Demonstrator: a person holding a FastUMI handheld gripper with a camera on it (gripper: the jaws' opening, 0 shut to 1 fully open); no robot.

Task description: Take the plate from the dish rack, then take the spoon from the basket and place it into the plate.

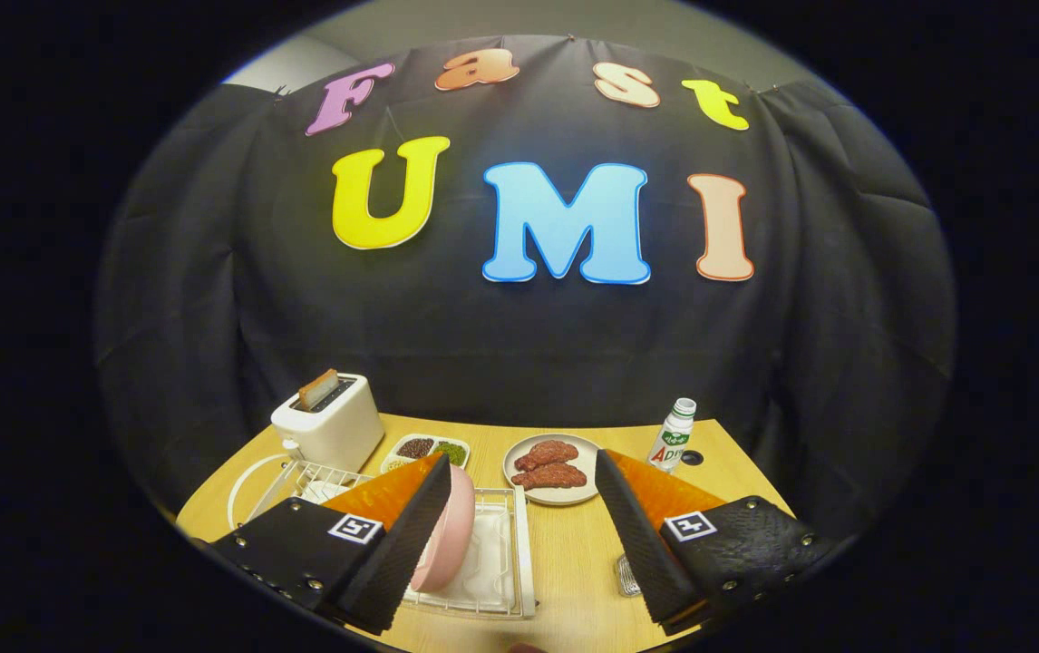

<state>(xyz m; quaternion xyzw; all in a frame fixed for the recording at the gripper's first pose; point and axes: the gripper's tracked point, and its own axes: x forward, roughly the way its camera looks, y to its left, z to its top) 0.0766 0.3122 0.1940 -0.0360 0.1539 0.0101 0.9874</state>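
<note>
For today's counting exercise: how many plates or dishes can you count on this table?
3: a pink plate upright in the dish rack beside the open gripper's finger, a meat plate beyond, a divided dish by the toaster. Others may be hidden.

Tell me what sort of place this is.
Probably a staged kitchen booth: a wooden table carrying a toaster, a dish rack holding a pink plate, and a plate of meat. The open claw hangs above.
</note>
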